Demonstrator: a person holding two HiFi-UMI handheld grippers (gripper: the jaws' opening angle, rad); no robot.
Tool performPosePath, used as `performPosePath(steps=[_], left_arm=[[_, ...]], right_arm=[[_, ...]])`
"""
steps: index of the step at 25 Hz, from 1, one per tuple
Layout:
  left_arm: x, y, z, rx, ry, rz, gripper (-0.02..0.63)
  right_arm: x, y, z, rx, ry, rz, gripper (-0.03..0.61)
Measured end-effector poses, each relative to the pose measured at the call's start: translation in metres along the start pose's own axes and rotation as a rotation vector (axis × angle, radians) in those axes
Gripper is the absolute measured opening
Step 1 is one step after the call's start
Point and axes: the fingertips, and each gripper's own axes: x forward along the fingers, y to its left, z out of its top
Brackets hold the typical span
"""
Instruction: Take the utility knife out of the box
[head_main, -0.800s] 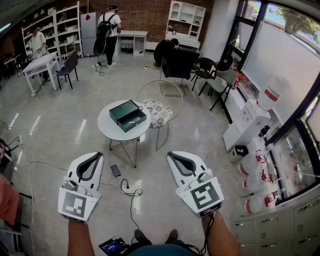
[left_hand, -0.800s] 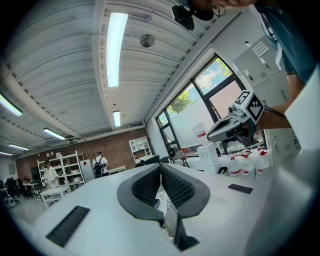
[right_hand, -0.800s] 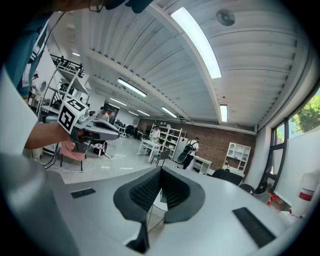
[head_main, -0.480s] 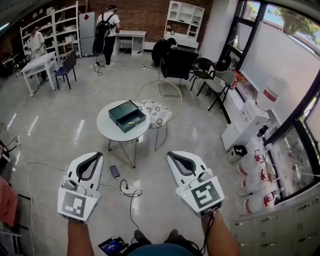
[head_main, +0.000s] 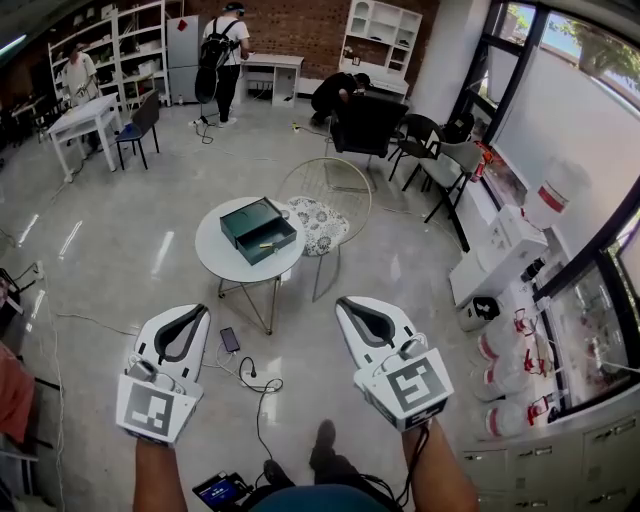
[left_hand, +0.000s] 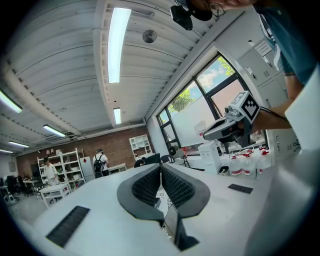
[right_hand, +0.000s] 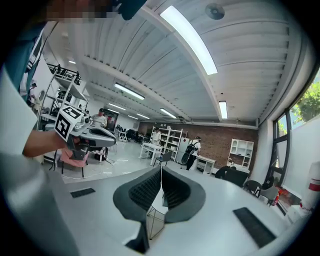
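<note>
A dark green box (head_main: 257, 230) lies open on a small round white table (head_main: 222, 262) in the middle of the room, seen in the head view. A small yellowish item (head_main: 265, 244) shows inside it; I cannot make out what it is. Both grippers are held well short of the table, over the floor. My left gripper (head_main: 188, 316) has its dark pads pressed together and holds nothing (left_hand: 161, 169). My right gripper (head_main: 352, 305) is likewise shut and empty (right_hand: 161, 172). Each gripper view catches the other gripper at its side.
A wire chair with a patterned cushion (head_main: 320, 226) stands right behind the table. Cables (head_main: 256, 382) and a phone (head_main: 231, 340) lie on the floor before it. Water bottles (head_main: 500, 340) and white cabinets line the right wall. People stand at the far shelves (head_main: 222, 50).
The head view has shifted a little forward and a foot now shows at the bottom. Both grippers hold the same pose, shut.
</note>
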Motion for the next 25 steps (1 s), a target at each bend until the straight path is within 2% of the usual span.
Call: performPosePath(steps=[12, 18, 21, 25], left_arm=[[0.095, -0.006, -0.005, 0.039, 0.068, 0.096, 0.026], [0.139, -0.006, 0.003, 0.122, 0.092, 0.113, 0.026], [0.156, -0.011, 0.007, 0.150, 0.114, 0.124, 0.026], [0.175, -0.024, 0.019, 0.145, 0.137, 0.143, 0.026]], right_arm=[[0.065, -0.095, -0.030, -0.008, -0.049, 0.126, 0.037], [0.093, -0.139, -0.030, 0.011, -0.059, 0.182, 0.037], [0.096, -0.156, -0.030, 0.007, -0.069, 0.213, 0.037], [0.089, -0.178, -0.033, 0.030, -0.069, 0.232, 0.037]])
